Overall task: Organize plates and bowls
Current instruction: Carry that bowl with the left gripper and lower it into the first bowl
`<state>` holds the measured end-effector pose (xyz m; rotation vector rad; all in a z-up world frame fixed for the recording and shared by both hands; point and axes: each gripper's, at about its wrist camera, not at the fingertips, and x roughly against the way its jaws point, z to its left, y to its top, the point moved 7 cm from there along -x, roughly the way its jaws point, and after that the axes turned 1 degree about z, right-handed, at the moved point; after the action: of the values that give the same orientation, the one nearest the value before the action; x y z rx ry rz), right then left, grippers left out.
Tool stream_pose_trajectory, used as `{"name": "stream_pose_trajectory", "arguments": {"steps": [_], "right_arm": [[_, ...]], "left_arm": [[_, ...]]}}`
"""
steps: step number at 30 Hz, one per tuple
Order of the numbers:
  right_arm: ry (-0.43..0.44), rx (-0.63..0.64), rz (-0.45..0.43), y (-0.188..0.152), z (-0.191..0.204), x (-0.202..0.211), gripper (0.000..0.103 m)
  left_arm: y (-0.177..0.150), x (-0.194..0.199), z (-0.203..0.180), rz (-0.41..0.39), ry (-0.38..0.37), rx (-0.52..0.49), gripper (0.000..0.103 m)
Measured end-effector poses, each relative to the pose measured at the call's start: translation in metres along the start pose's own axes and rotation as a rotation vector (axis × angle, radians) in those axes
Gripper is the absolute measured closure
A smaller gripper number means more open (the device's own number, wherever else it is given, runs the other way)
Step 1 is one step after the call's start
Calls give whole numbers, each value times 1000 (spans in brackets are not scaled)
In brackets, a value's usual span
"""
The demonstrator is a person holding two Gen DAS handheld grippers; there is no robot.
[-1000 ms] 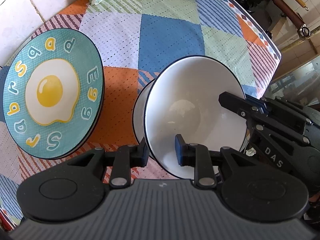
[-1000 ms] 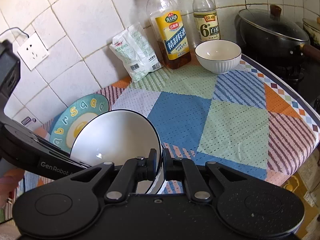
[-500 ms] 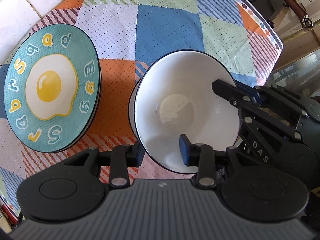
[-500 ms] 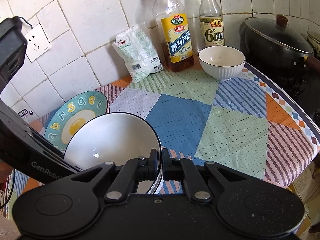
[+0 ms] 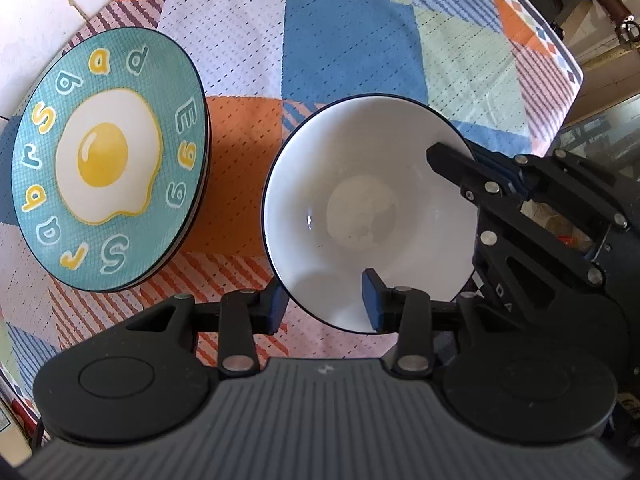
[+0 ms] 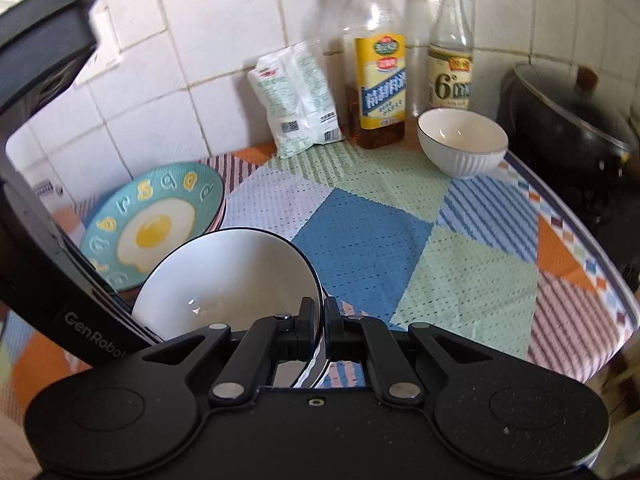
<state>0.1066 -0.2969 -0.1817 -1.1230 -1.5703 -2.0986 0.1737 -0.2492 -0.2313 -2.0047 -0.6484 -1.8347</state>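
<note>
While the right gripper [image 6: 323, 322] reaches in level with its jaws clamped on the far rim of the white dark-rimmed ceramic bowl [image 5: 370, 216], the left gripper [image 5: 325, 306] looks steeply down, jaws apart astride its near rim, beside the teal fried-egg plate [image 5: 108, 158] on the desk

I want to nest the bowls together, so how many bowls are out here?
2. A black-rimmed white bowl beside the egg plate, its rim pinched by the right gripper; a ribbed white bowl by the bottles. More may sit outside view.

"Egg" on the plate [image 5: 108, 160]; "6°" on the bottle [image 6: 451, 46]; "GenRobot" on the left hand-held gripper [image 5: 324, 306].
</note>
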Motion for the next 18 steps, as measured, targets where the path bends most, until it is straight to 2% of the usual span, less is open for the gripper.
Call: {"name": "stream_pose_trajectory", "arguments": {"steps": [5, 10, 14, 18], "right_arm": [[-20, -48, 20, 2, -6, -3, 92], [10, -57, 17, 4, -9, 1, 89], [47, -82, -23, 12, -14, 13, 89], [37, -85, -50, 19, -21, 28, 89]], "left_arm": [[3, 6, 0, -25, -2, -12, 62], [7, 28, -4, -68, 3, -50, 62], [12, 44, -10, -97, -2, -77, 62], [20, 61, -15, -128, 2, -106, 62]]}}
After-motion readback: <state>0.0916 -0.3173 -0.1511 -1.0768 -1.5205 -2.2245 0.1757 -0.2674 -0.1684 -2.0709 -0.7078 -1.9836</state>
